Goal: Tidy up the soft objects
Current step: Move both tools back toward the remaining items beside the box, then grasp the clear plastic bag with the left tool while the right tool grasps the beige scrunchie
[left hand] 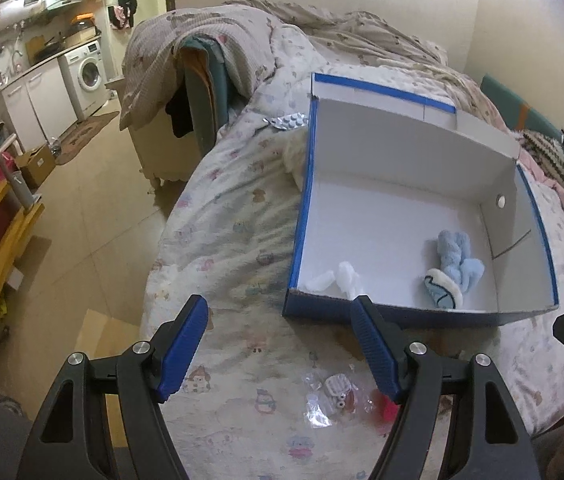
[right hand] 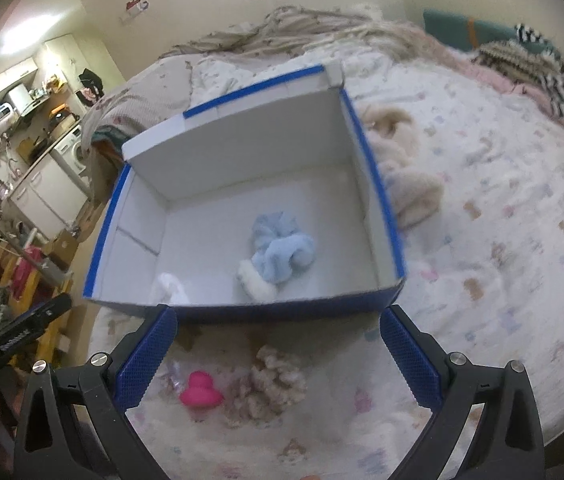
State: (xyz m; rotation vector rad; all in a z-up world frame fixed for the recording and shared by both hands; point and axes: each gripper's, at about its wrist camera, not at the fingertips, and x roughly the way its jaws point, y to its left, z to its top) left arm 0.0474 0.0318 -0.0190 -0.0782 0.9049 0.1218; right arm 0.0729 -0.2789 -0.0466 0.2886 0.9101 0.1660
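A blue cardboard box (right hand: 242,312) with a white interior sits open on a bed covered by a pale quilt printed with small cartoon animals (right hand: 482,240), and two hand-held tools point toward it. The right tool (right hand: 278,356) is spread wide and holds nothing; between its blue fingers, just short of the box's near wall, lie a beige fluffy soft thing (right hand: 270,388) and, touching its left side, a bright pink duck-shaped toy (right hand: 200,390) (the view is slightly blurred, so finer detail is uncertain). The fluffy thing's long axis seems to run roughly toward the box, so the open fingers already bracket it across its narrower width. The left tool (left hand: 278,344) is also open and empty; the pink toy (left hand: 388,410) sits beside its right finger, next to clear plastic wrapping (left hand: 318,408) holding a small white object. Already inside the box, ahead of both tools, are a light blue fleece item with white trim (right hand: 278,256) and a small white soft piece (right hand: 168,286) in the near left corner. A cream plush pile (right hand: 402,168) lies on the quilt beyond the right tool, against the box's right wall. The right tool looks the nearer to the loose fluffy thing, which would need only a short lift forward over the near wall.
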